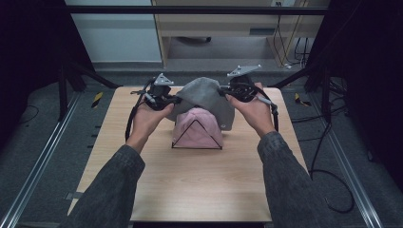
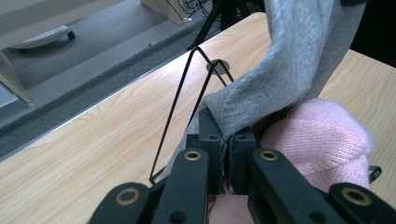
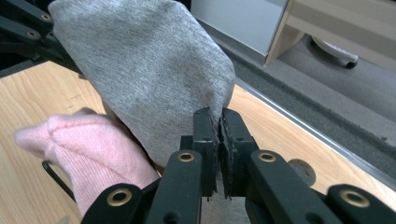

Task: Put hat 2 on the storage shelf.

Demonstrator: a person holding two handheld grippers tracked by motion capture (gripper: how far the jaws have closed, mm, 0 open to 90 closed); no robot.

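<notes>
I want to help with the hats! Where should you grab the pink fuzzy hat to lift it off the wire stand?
Probably by the pink hat's bottom rim, one edge per side, from the near side. It drapes over the wire stand like a tent, and the grey hat held by both grippers blocks the far side.

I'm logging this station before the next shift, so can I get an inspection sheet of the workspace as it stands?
Surface: light wooden table, bare at the front.
Job's things: grey knit hat held up, stretched between both grippers over a pink knit hat that sits on a black wire stand.
Clutter: nothing seen.
Grippers: left gripper and right gripper each shut on the grey hat's edge.
Cables: black cable trailing over the floor at right.
Surroundings: grey floor, wooden furniture behind.
</notes>
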